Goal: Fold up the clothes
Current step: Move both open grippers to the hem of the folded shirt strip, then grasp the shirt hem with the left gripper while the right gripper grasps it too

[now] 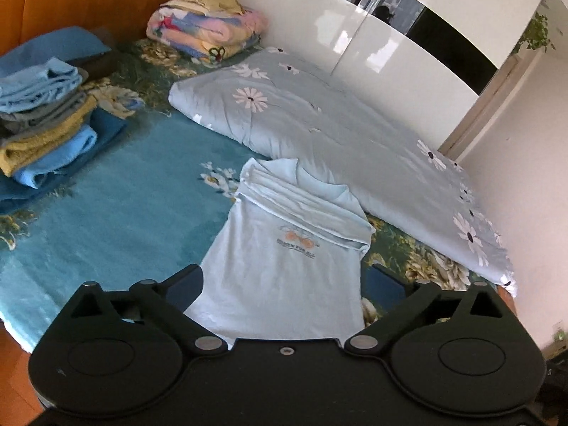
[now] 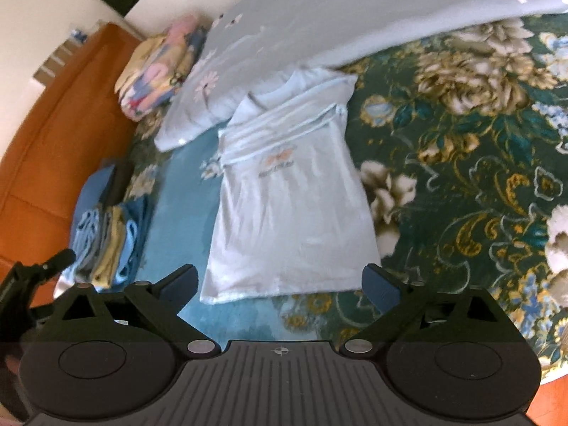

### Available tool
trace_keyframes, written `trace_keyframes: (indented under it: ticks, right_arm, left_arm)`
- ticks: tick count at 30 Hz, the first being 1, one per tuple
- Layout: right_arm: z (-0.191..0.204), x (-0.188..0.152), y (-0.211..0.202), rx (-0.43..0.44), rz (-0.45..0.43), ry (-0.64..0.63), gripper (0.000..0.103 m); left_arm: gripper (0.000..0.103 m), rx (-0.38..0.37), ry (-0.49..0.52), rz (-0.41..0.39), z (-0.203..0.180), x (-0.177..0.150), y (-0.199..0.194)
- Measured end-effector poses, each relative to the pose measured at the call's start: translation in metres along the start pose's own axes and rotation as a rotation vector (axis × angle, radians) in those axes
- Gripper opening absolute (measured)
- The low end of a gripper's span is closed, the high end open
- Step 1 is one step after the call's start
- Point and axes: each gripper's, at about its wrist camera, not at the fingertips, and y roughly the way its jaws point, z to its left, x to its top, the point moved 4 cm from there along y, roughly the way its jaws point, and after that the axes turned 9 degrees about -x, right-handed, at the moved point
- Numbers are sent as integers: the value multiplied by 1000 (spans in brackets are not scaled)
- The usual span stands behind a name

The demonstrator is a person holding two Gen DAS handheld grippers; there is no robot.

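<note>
Left wrist: quilt [image 1: 319, 135] touches shirt [image 1: 284, 248], apparently; stack [image 1: 46, 124] well apart.

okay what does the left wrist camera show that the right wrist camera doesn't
Only the left wrist view shows the glossy white wardrobe with its dark mirror strip.

Only the right wrist view shows the wide green flowered part of the bedspread and the left gripper at its edge.

Both show the pale blue T-shirt, the daisy quilt, the stack of folded clothes and the pastel blanket.
</note>
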Motion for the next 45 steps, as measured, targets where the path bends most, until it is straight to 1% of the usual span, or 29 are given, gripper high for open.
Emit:
trace_keyframes:
  ticks: [2,5,8,10,14,16,19,22,23,24,25,27,28,29,32,35,36,38,41,43,44,45]
  right_arm:
    - [3,-5,2,6,8,-19,103]
    - [7,-12,7,-14,12,-48,103]
    - [7,-16,14,-41,11,-56,103]
    - [6,-18,20,-52,25,-55,103]
    - [-1,-25,44,-100,102,-32,103]
    - [-5,-27,58,-128,121,2,103]
    - [-12,-29,78,-155,138,55,102]
    - [-19,-28,99,-205,154,73,95]
    - [-21,-28,107,-222,159,67,91]
    - [-23,-27,115,-238,164,60,87]
    - [-25,-27,122,-249,170,53,85]
    - [-31,-26,136,-264,183,41,76]
    - [-34,-26,141,-267,187,37,73]
    - [-38,-26,146,-272,189,35,73]
    - [-51,-24,158,-295,193,44,72]
    - [-68,-23,167,-296,199,95,68]
    - [-72,-22,169,-291,205,112,65]
    - [-77,-22,175,-284,217,121,62]
    - [-81,-22,182,-269,231,124,62]
    - [-81,-21,184,-256,230,132,62]
    - [-82,-21,184,-248,229,138,61]
    - [-82,-21,184,-241,228,144,57]
  left_arm:
    - [99,6,-9,15,6,-6,-1]
    - [100,7,-18,50,18,-12,2]
    - [100,12,-33,81,37,-14,15]
    - [100,18,-42,96,51,-15,26]
    - [100,41,-71,176,83,-25,56]
    - [99,32,-88,231,98,-32,70]
    - [94,38,-87,307,121,-40,93]
    - [94,35,-73,372,138,-47,117]
    - [92,31,-64,391,143,-49,125]
    - [87,28,-55,411,148,-52,134]
    - [83,28,-51,433,152,-54,142]
    - [67,31,-46,479,161,-57,160]
    - [66,30,-45,493,165,-58,168]
    - [66,29,-45,506,169,-59,175]
    - [60,12,-35,535,177,-59,191]
    - [56,-21,-38,567,184,-58,203]
    - [53,-30,-37,579,186,-58,207]
    - [53,-51,-34,599,188,-59,212]
    - [53,-89,-51,607,194,-57,214]
    - [49,-104,-67,615,198,-56,214]
    - [42,-109,-72,622,199,-56,214]
    - [35,-111,-75,628,200,-56,215]
